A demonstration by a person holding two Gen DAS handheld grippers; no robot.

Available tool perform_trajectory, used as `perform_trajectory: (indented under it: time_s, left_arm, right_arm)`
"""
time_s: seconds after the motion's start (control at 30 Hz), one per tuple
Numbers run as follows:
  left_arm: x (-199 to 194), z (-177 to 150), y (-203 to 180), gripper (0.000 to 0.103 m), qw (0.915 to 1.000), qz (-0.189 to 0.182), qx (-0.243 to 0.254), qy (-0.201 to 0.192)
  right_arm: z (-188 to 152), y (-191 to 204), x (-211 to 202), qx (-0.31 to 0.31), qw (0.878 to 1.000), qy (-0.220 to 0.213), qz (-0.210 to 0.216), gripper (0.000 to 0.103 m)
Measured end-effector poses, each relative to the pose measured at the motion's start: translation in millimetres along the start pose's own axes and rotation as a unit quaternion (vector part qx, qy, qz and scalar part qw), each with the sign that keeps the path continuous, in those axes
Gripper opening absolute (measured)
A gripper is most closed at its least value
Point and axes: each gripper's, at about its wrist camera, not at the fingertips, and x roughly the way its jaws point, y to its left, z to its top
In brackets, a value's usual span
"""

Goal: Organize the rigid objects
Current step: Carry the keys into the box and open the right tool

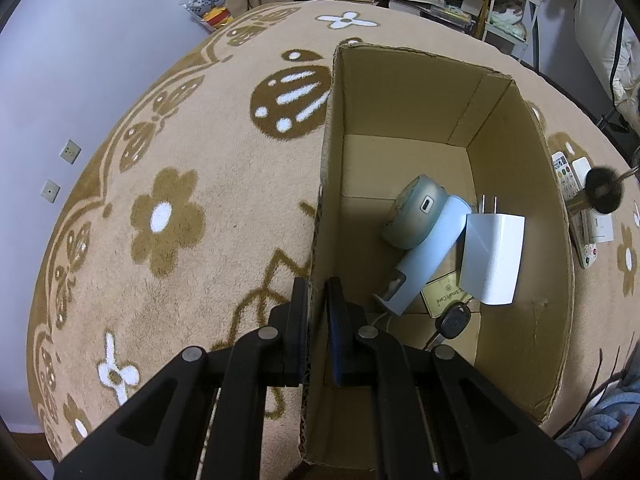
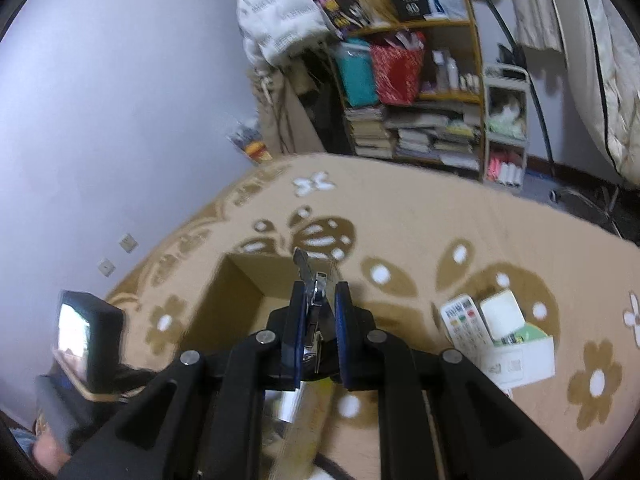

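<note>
Beige flower-patterned carpet (image 1: 192, 152) is lying under an open brown cardboard box (image 1: 556, 280), which is holding a white plug-in charger (image 1: 494, 258), a pale blue tube (image 1: 430, 254), a round grey-green gadget (image 1: 416, 212) and a black car key (image 1: 452, 322). Left gripper (image 1: 318, 308) is pinching the box's near left wall. Right gripper (image 2: 318, 312) is clamping a silvery metal tool (image 2: 316, 300) above the box, with a white remote control (image 2: 466, 324) lying to its right.

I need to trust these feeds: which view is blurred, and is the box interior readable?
Left wrist view: sharp, evenly lit; cardboard box contents readable, fisheye bends the rug's edge. Right wrist view: motion-blurred, especially the shelves and remote; the box interior is dim.
</note>
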Motion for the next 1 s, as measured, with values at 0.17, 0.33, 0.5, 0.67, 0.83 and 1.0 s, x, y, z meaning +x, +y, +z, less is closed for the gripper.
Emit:
perform_trajectory:
  time_s: [0.17,0.33,0.5,0.67,0.83,1.0]
  left_arm:
    - [0.0,0.0,-0.1,0.008,1.0000,-0.001,-0.001,0.000]
    - [0.2,1.1,1.7,0.008,1.0000,-0.009,-0.002,0.001]
    - [-0.3,0.7,-0.1,0.008,1.0000,-0.006,0.000,0.000]
    - [-0.2,0.7,-1.0,0.008,1.0000,-0.008,-0.002,0.001]
    - [-0.6,0.4,-0.8,0.008,1.0000,-0.007,0.001,0.001]
    - [-0.4,0.4,-0.7,0.008,1.0000,-0.007,0.001,0.001]
  right_arm:
    - [3.0,20.9,-11.8,-0.009,0.999,-0.018,0.027,0.015]
    - [-0.2,45.2,-17.9,-0.037,0.998,-0.029,0.043,0.015]
    - [-10.1,58.4,-5.1,-0.060,0.997,-0.010,0.042,0.015]
    - [-30.1,57.4,24.9,-0.072,0.996,0.038,0.029,0.015]
    - [-45.1,47.4,53.4,-0.077,0.994,0.081,0.011,0.016]
    - [-50.2,38.7,60.8,-0.069,0.993,0.097,-0.002,0.016]
